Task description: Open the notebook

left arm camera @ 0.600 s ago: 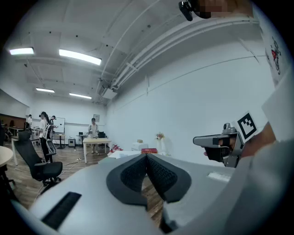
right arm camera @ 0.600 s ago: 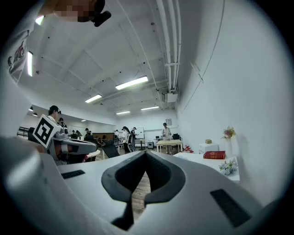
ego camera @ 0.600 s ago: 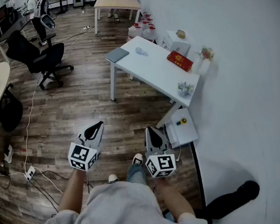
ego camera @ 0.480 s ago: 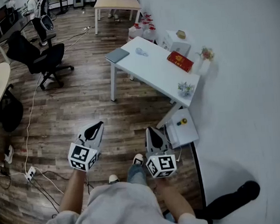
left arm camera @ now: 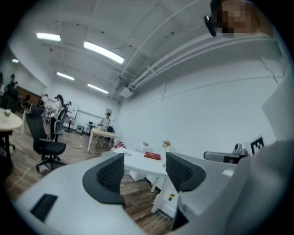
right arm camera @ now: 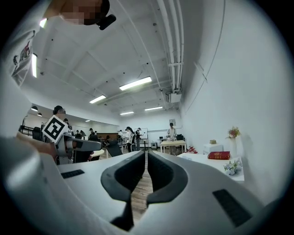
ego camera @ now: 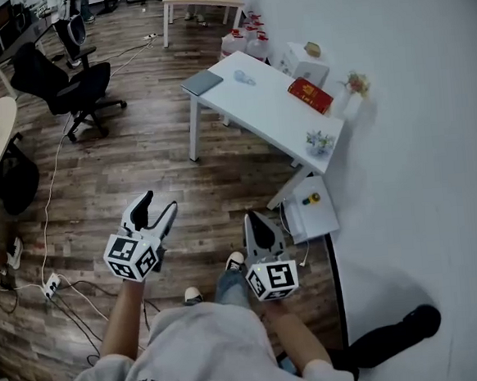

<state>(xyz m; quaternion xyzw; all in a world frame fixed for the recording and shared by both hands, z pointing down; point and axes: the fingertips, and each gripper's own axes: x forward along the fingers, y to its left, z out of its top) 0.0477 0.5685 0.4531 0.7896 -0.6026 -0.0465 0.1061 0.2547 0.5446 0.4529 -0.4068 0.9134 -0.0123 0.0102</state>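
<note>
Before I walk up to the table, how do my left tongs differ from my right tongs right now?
The left tongs stand wide open; the right tongs are shut, pads nearly touching. In the head view the left tongs slant toward the right, while the right tongs point almost straight ahead. Both are empty and held level over the wooden floor, short of the white table.

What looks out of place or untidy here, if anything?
Nothing looks spilled or broken. The one untidy thing is a loose cable that trails over the floor on the left, down to a power strip. The notebook lies closed at the far corner of the table.
</note>
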